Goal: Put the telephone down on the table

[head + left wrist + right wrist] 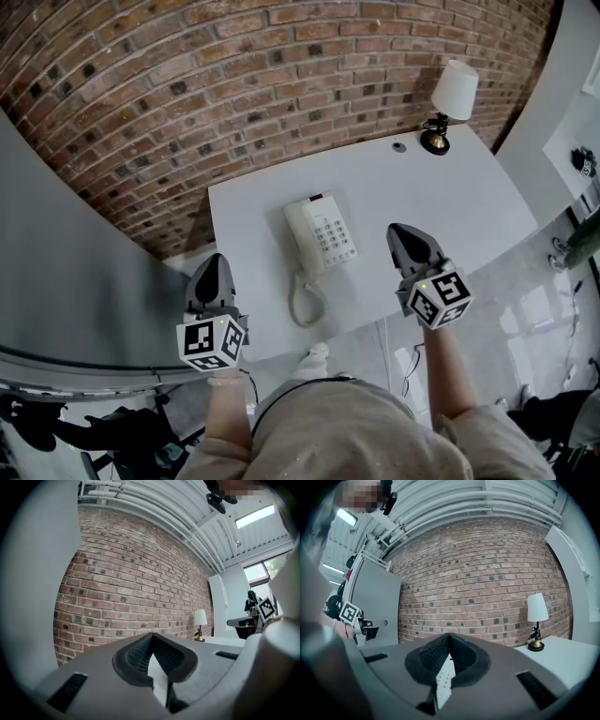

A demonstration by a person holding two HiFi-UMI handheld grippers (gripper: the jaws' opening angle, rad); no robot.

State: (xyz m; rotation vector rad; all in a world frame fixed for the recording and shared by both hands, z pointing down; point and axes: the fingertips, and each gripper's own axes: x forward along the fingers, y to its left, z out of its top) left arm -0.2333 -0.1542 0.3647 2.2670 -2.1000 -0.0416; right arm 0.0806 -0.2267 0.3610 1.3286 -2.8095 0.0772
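**Item:** telephone [321, 234], cream, push-button keypad. It is lying flat on the white desk [469, 202], and its coiled cord [302, 302] is trailing back toward the person.

**Position:** it is sitting between the two pairs of fingers and slightly ahead of them. That is to the right of the left gripper [215, 264] and to the left of the right gripper [401, 232]. Its long axis is running roughly along the line both are pointing.

**Fingers:** both pairs are pressing together with nothing in them, and neither is touching the telephone.

**Nearer hand:** the right fingers are hovering near the keypad side. The left fingers are hanging farther off, about over the desk's edge.

**Status, judged:** the set-down is looking complete.

**Also present:** a lamp [450, 103], standing well beyond the right fingers.
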